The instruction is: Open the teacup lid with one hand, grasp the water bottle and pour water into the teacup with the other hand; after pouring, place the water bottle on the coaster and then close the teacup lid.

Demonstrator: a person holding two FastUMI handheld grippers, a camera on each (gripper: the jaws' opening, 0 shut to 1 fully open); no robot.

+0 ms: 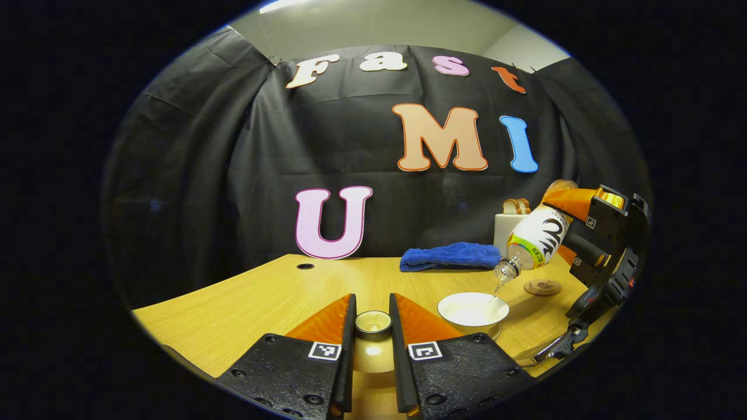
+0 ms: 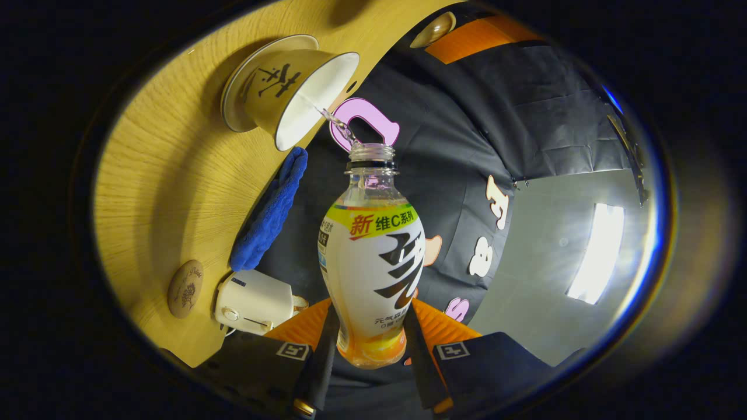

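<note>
Wooden table (image 1: 245, 303): 1 teacup (image 1: 473, 309), 1 coaster (image 1: 542, 287); right gripper (image 2: 370, 344) clamps 1 water bottle (image 2: 373, 256), left gripper (image 1: 373, 326) pinches 1 lid (image 1: 373, 321).

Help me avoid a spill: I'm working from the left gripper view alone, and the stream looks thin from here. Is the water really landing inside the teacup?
Observer: Yes. In the right gripper view the stream leaves the mouth of the water bottle and meets the white inner wall of the teacup, just inside the rim.
Operator: Good. With the teacup lid in the left gripper, I can't judge the other grip. How is the bottle held?
Observer: The right gripper has one finger on each side of the bottle's lower end, near the base, and the neck points straight away from it.
</note>
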